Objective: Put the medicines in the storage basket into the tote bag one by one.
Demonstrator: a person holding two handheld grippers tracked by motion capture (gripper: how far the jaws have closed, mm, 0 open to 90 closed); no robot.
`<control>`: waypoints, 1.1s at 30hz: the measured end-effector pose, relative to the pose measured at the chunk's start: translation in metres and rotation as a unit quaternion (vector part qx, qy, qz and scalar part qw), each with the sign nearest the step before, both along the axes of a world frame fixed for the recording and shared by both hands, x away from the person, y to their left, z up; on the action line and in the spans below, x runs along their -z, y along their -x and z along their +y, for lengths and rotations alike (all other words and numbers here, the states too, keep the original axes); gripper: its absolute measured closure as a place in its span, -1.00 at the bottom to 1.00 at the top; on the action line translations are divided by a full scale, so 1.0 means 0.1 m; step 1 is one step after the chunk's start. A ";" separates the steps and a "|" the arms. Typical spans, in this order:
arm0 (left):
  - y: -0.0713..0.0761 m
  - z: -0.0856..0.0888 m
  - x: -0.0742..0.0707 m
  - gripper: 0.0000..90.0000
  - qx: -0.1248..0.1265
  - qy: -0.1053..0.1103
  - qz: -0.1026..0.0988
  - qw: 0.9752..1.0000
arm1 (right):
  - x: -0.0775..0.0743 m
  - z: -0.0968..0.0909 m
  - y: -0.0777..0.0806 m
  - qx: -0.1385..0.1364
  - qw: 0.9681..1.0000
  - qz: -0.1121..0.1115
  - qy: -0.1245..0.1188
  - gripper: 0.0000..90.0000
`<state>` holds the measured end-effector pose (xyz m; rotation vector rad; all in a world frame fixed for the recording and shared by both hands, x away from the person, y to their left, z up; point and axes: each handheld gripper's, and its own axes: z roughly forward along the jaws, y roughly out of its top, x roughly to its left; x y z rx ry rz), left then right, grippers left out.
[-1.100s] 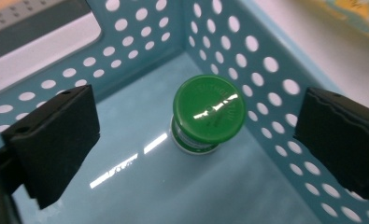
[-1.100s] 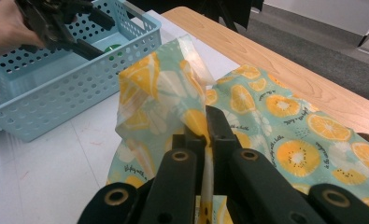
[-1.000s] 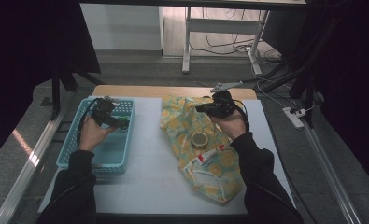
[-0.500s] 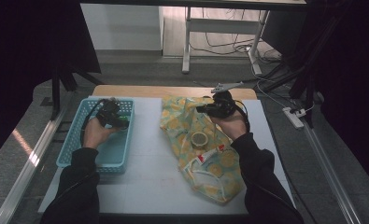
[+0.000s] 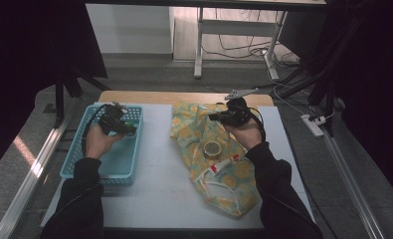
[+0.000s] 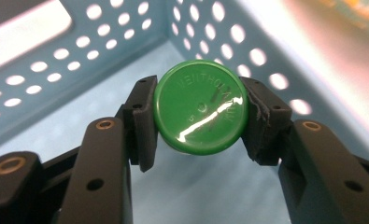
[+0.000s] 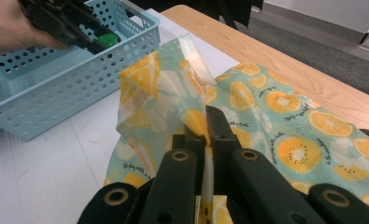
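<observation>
Two grippers are at work over the table in the high view: the left gripper sits down inside the blue basket at the table's left side, and the right gripper rests at the far edge of the fruit-print bag, which lies spread across the middle and right. On the bag, near the right forearm, lies a roll of tape, and nearer the person a red-and-white packet lies flat (its print is too small to read). From the left gripper view, the left gripper has its jaws closed on a green round cap, one pad pressed to each side of its rim; the jaws have just been closing onto it. The cap sits inside the basket, whose perforated walls show behind it, and whether it rests on the floor or is lifted cannot be told. From the right gripper view, the right gripper has its jaws shut on a raised fold of the bag, the thin clear edge pinched between them and standing up from the table. Farther off, the left gripper shows the cap inside the basket.
</observation>
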<state>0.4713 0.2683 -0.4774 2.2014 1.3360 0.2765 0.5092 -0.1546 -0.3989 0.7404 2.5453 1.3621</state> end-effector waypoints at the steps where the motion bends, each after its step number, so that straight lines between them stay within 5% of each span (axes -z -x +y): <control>1: 0.02 0.00 -0.03 0.16 0.000 0.001 -0.005 1.000 | 0.00 0.00 0.00 0.000 1.000 0.000 -0.002 1.00; 10: 0.20 -0.02 -0.37 0.16 0.011 0.013 -0.019 1.000 | -0.04 0.00 0.01 0.001 1.000 -0.004 -0.003 1.00; 21: 0.46 -0.25 -0.76 0.16 0.057 0.022 -0.056 0.997 | -0.04 -0.01 0.00 0.004 1.000 -0.003 -0.003 1.00; 33: 0.58 -1.00 -0.95 0.15 0.151 0.041 -0.076 0.985 | -0.04 -0.03 -0.02 0.009 1.000 -0.003 -0.003 1.00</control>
